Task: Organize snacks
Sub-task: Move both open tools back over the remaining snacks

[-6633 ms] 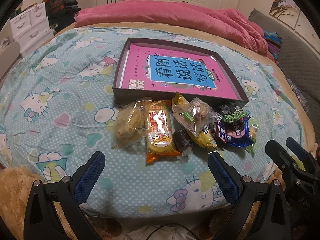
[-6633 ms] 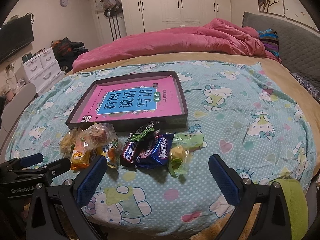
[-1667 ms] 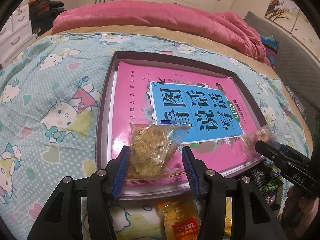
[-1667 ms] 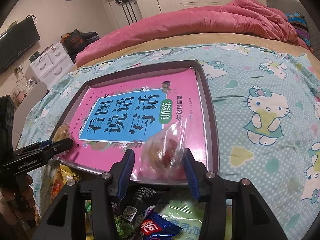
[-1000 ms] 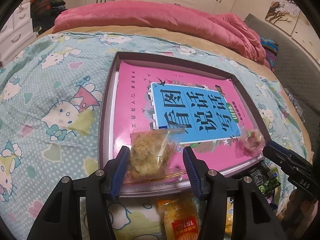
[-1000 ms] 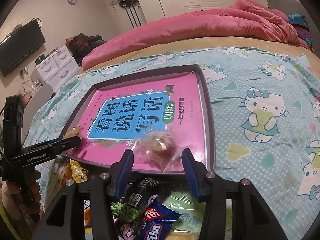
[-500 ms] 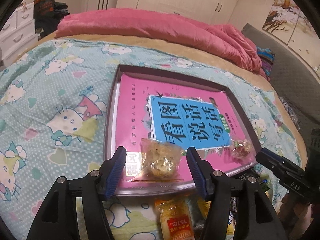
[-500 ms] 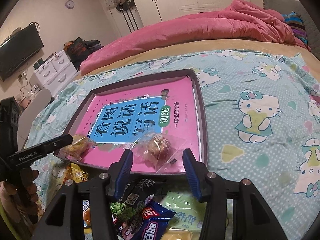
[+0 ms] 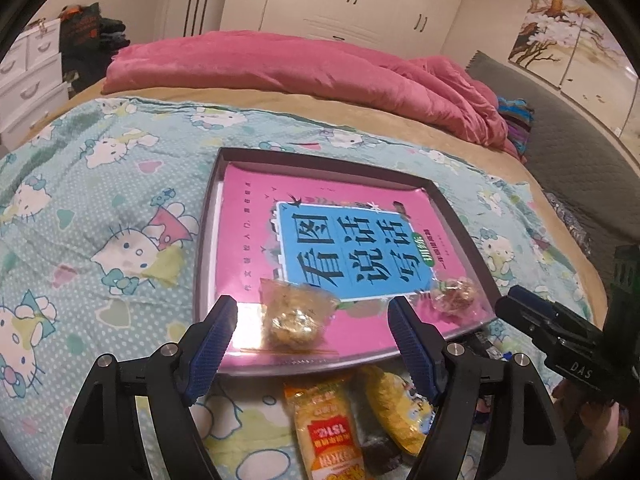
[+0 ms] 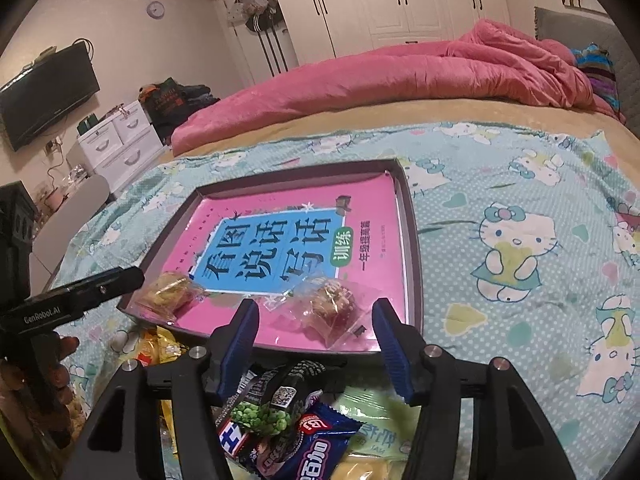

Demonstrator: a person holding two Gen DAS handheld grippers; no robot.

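Left wrist view: left gripper [image 9: 312, 334] has let go, blue-padded jaws now spread wide and drawn back from the clear packet of golden crumbly pastry [image 9: 292, 316], which lies flat at 7 o'clock on the pink book cover inside the shallow dark-rimmed tray [image 9: 208, 240]. Right wrist view: same change; right gripper [image 10: 316, 342], jaws wide and empty, has backed off the clear packet with a brown-red cake [image 10: 332, 306], left at 5 o'clock in the tray. 2 snacks placed, both hands free; judged early in the task, since the pile at 6 o'clock below the tray is untouched: orange noodle-snack packet [image 9: 328, 436], yellow cartoon-print bag [image 9: 400, 408], blue cookie wrapper [image 10: 308, 452], green-pea pouch [image 10: 264, 412]. Pile is cut off by the frame edges and gripper arms; total count cannot be told. Wrapper print mostly unreadable.
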